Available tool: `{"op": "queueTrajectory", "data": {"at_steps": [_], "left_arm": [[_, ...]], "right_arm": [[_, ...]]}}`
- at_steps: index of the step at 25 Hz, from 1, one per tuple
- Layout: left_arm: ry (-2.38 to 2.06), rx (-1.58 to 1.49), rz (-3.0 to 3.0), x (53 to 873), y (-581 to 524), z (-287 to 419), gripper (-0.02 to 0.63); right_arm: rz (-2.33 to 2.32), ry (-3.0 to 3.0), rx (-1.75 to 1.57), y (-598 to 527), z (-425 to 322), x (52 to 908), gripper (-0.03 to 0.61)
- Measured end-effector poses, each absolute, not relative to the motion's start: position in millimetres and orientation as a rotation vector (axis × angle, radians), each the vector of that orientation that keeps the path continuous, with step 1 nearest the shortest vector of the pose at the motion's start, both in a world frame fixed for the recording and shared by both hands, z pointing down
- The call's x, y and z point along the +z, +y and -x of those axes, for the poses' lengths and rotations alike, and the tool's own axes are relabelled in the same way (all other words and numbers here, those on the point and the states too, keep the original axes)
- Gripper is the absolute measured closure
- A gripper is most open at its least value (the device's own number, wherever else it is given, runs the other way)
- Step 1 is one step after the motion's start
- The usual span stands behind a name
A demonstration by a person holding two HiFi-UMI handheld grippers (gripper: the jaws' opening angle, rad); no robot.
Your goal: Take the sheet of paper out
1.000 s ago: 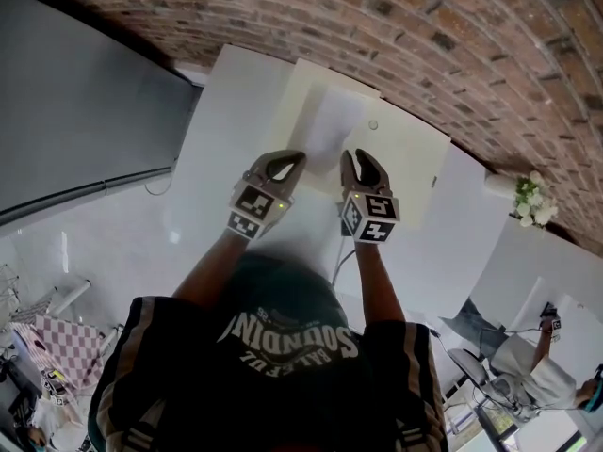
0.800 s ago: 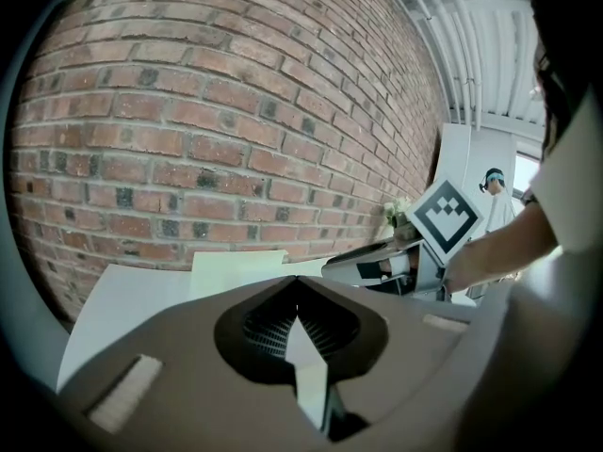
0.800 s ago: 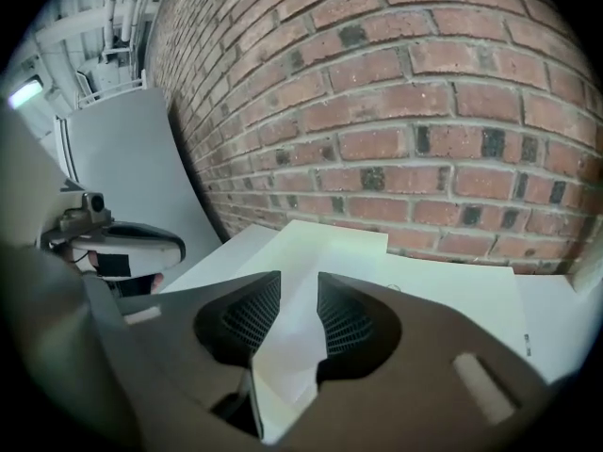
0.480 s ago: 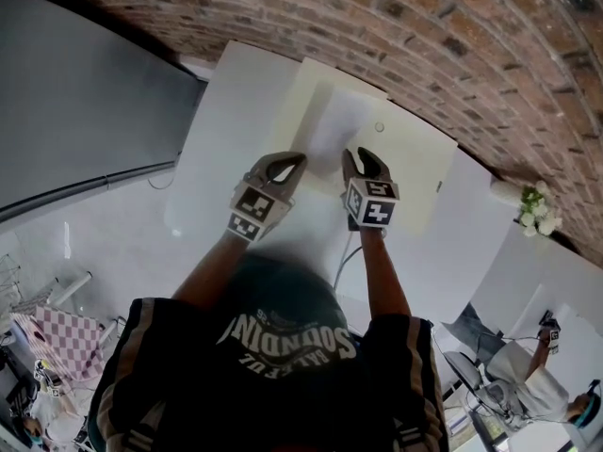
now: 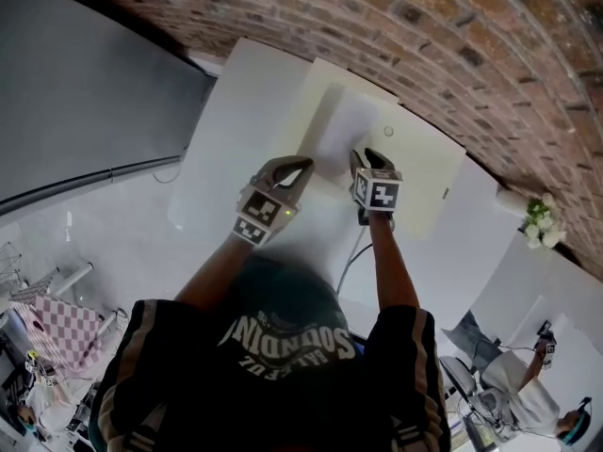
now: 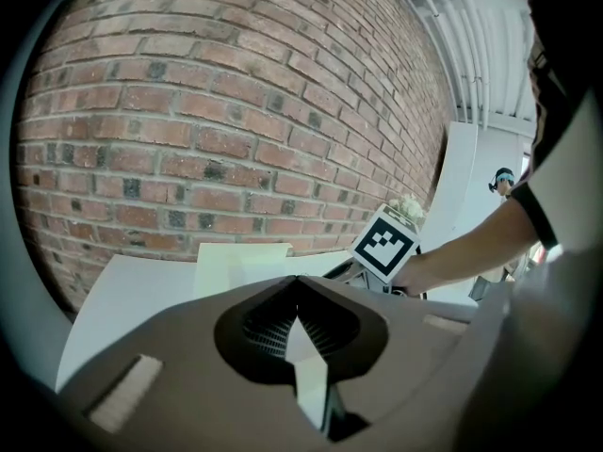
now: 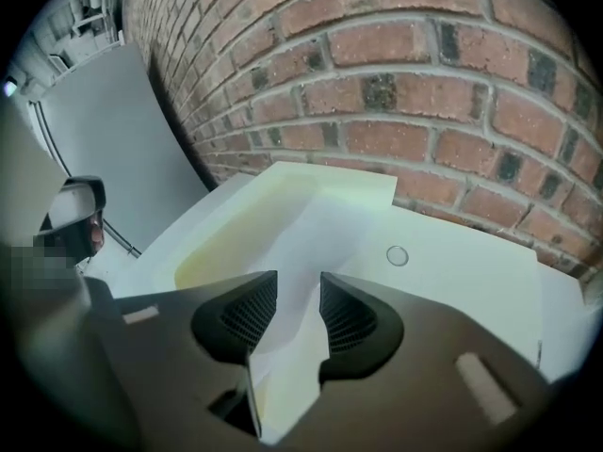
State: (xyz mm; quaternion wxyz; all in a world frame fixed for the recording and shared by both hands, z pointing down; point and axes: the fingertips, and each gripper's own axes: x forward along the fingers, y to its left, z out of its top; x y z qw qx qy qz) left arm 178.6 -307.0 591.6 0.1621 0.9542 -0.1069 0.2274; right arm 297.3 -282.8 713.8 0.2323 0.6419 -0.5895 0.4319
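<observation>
A white sheet of paper (image 5: 341,128) lies on a pale yellow folder (image 5: 429,182) with a round snap button (image 7: 397,255), flat on the white table (image 5: 236,121) by the brick wall. My right gripper (image 5: 370,156) tilts steeply down over the sheet's near edge. Its jaws have just been opening and stand apart. Between them the sheet (image 7: 316,219) shows underneath, with nothing gripped, and the right gripper (image 7: 290,290) looks onto the folder (image 7: 231,234). My left gripper (image 5: 303,165) hovers beside the folder's left near corner. The left gripper (image 6: 298,285) has its tips together and holds nothing.
A brick wall (image 5: 452,45) runs behind the table. A grey panel (image 5: 85,92) stands at the left. A small pot of white flowers (image 5: 539,217) sits at the table's right end. A cable (image 5: 347,257) hangs near the front edge.
My right gripper has moved forward and down onto the sheet's near edge, and its jaws stand wider apart. The left gripper has hardly moved.
</observation>
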Motion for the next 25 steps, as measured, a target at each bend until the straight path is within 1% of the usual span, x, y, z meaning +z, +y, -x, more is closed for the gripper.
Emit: {"op": "queueTrajectory", "data": {"at_steps": [10,20,23,25], "left_arm": [[-0.326,0.664,-2.705,597.7,-306.5,-170.0,0.603],[-0.366,0.671,-2.684,602.3,-312.3,-156.0,0.603],[-0.376,0.673,-2.682,603.0,-314.1,-152.6,0.603],[-0.378,0.672,-2.682,603.1,-313.8,-151.7,0.603]], "right_arm": [[-1.663,-1.559,1.302,-285.9,-293.9,752.5,0.431],[-1.574,-1.46,1.322,-288.4,-292.6,776.8,0.433],[-1.572,-1.412,1.282,-286.8,-298.6,778.2,0.511],[-1.587,-1.392,1.281,-285.5,-302.6,778.9,0.532]]}}
